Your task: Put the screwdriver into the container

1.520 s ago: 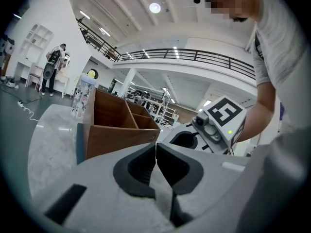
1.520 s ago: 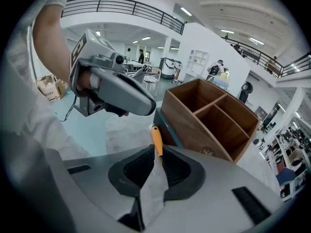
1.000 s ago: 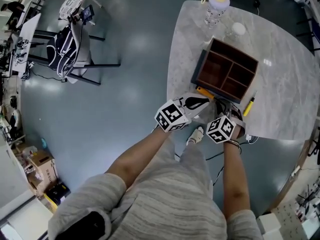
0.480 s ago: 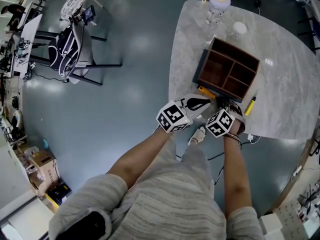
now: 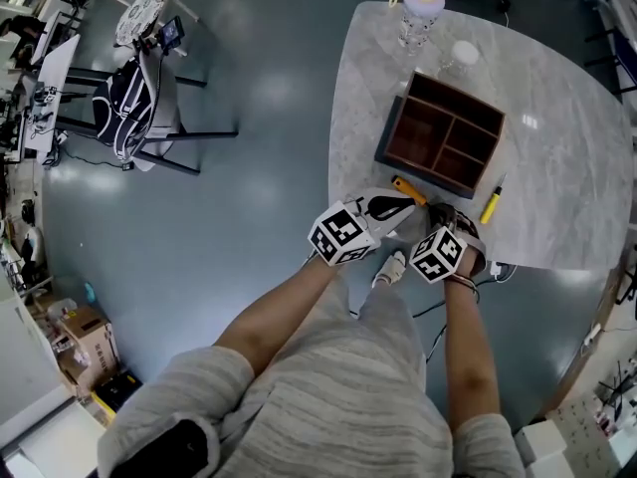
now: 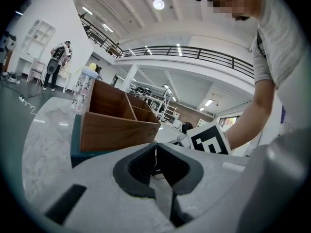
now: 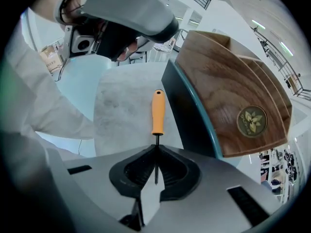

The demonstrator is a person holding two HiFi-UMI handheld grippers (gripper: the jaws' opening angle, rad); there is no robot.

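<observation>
Since a second ago the screwdriver (image 7: 157, 111) has drawn a little back from the container (image 7: 228, 96), so a thin strip of marble now shows between its orange handle and the box's dark teal base. The right gripper (image 7: 155, 152) has its jaws closed on the thin metal shaft, and the handle points away along the near wall of the container, just beside it. Whether the handle rests on the table (image 5: 567, 197) or hangs just above it cannot be told. To the handle's other side lies bare marble up to the table's rounded edge, with floor beyond. The left gripper (image 6: 156, 147) sits close beside the right, over that same near edge, its jaws shut together on nothing. The wooden container stands upright with its partitioned top open. A round leaf badge (image 7: 251, 121) marks its side wall, and its far end is cut off by the right gripper view's rim. A yellow marker (image 5: 491, 205) lies on the marble near the box's right corner, and a yellow-capped bottle (image 5: 418, 8) stands beyond the box. From the head view both grippers' jaws are hidden under the marker cubes and hands.
</observation>
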